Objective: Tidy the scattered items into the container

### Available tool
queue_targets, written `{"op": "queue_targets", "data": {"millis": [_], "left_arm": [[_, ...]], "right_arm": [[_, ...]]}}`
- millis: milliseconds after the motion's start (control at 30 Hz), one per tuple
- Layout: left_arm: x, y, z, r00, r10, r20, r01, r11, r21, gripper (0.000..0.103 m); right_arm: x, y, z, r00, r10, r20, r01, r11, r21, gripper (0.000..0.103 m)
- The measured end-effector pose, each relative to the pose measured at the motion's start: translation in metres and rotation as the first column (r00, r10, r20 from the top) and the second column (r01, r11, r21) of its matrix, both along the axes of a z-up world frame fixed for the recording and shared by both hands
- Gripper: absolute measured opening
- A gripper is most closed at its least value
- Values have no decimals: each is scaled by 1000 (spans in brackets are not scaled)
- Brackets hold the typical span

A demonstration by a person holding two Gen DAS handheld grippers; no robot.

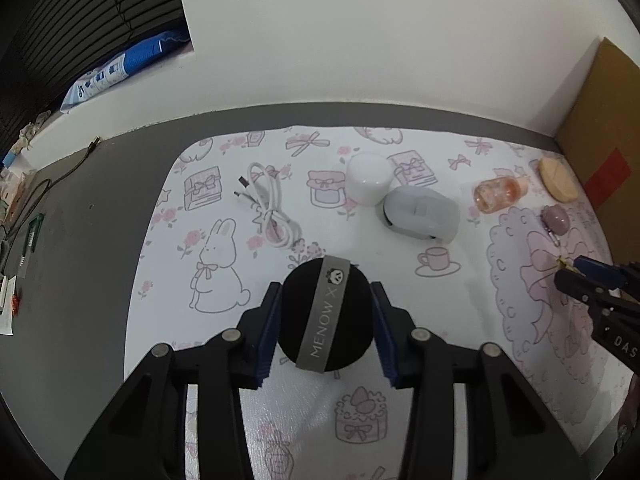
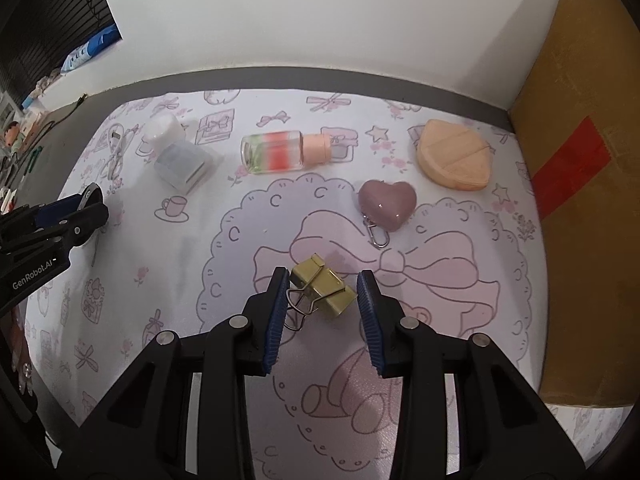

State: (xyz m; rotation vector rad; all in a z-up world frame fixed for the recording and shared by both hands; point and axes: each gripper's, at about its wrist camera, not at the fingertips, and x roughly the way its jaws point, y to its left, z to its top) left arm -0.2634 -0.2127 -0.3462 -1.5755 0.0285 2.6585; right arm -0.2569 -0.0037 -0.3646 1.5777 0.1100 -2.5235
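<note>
While left gripper (image 1: 326,320) clamps black puff (image 1: 324,316) above printed mat (image 1: 168,280), right gripper (image 2: 323,312) brackets gold binder clip (image 2: 324,290); pad contact unclear.

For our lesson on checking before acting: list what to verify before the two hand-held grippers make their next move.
1. Pads of the left hand-held gripper clamp the black puff: ok.
2. The binder clip sits between the pads of the right hand-held gripper: ok.
3. Both right pads press the binder clip: cannot tell.
4. Opening of the cardboard box in view: not ok.
5. The heart keyring lies apart from the binder clip: ok.
</note>
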Motion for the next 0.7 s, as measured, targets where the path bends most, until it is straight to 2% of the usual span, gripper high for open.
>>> {"op": "queue_targets", "data": {"millis": [200, 700], "left_arm": [[10, 2, 33, 999, -5, -47, 4, 1000, -7, 42], [48, 25, 134, 985, -37, -167, 46, 998, 47, 42]], "right_arm": [[7, 2, 29, 1000, 0, -24, 0, 1000, -4, 36], [35, 11, 135, 991, -5, -137, 4, 1000, -7, 36]]}}
